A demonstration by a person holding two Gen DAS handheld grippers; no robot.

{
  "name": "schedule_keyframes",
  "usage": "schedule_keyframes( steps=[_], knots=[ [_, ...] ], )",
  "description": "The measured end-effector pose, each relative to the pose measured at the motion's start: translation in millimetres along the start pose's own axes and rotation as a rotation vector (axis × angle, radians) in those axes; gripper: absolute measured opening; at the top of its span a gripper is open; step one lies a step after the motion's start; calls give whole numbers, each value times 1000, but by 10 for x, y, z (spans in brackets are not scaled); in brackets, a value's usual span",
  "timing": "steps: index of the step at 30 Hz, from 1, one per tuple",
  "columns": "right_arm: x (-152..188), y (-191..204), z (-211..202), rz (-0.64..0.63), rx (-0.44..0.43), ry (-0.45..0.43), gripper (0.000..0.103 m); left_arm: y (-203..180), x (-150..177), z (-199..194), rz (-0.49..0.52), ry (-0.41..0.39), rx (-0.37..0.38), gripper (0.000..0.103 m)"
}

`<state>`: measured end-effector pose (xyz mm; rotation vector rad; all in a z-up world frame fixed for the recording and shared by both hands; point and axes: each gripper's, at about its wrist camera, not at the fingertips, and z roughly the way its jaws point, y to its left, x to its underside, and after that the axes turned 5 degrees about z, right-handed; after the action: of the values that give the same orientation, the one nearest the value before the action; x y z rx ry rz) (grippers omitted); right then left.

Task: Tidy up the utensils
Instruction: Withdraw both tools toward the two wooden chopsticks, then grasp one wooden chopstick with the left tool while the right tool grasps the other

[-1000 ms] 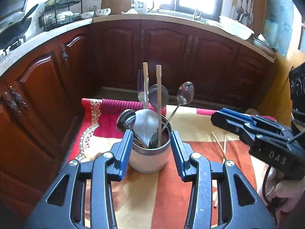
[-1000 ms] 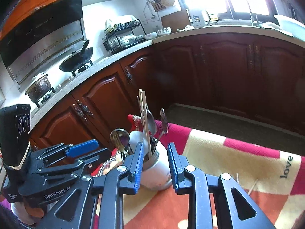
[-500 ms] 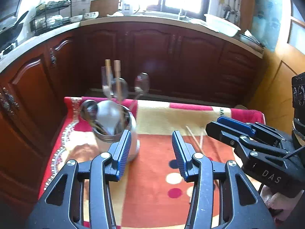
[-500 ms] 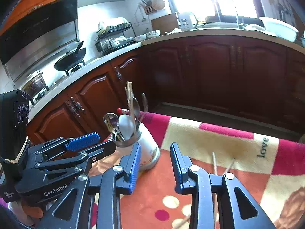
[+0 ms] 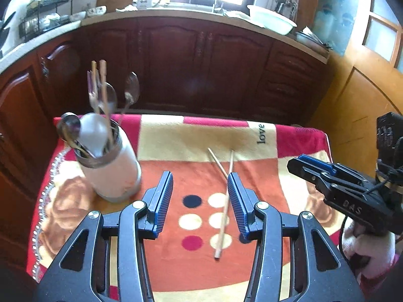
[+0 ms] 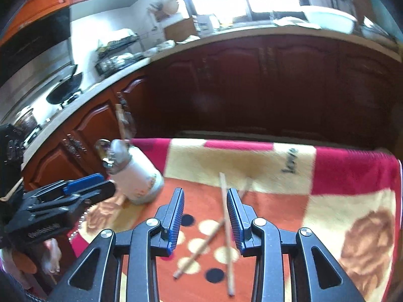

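Blanket (image 5: 191, 136) covers the table – dark kitchen cabinets (image 5: 201, 58) beyond – both jaws parted, empty.

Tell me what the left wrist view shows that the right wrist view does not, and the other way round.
Only the left wrist view shows the orange door, the right gripper from the side, and the spoons in the utensil holder sharply.

Only the right wrist view shows the stove with a black wok, the range hood, and the left gripper from the side.

Both show the holder, two chopsticks lying crossed on the blanket, the dark cabinets, and open, empty fingers.
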<state>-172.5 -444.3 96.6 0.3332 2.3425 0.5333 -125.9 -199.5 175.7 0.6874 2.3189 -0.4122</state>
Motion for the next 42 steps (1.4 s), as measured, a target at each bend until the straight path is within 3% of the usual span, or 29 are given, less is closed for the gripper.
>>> schedule_keyframes(
  steps=[2,9,17,31,37,39,41,42],
  knots=[
    [52,-155,35,33,14,17,33,-29,29,65,-3,14,22,52],
    [168,-386,312,71,6,95,33,-39,110,345,-27,81,54,52],
    [146,-565,843,133,-26,179,33,90,121,765,-126,154,131,52],
    [-54,-768,1320,151,-67,224,33,244,-248,1875,-378,262,221,52],
    [-45,-807,1434,128,-70,247,31,198,-296,2177,-382,308,209,52],
    [-29,-826,1439,134,-76,248,31,161,-264,2239,-378,323,213,44],
    [-36,-823,1456,135,-83,250,31,153,-230,2270,-366,338,207,19],
    [-44,-817,1466,135,-87,250,31,161,-220,2272,-358,340,194,13]
  ],
)
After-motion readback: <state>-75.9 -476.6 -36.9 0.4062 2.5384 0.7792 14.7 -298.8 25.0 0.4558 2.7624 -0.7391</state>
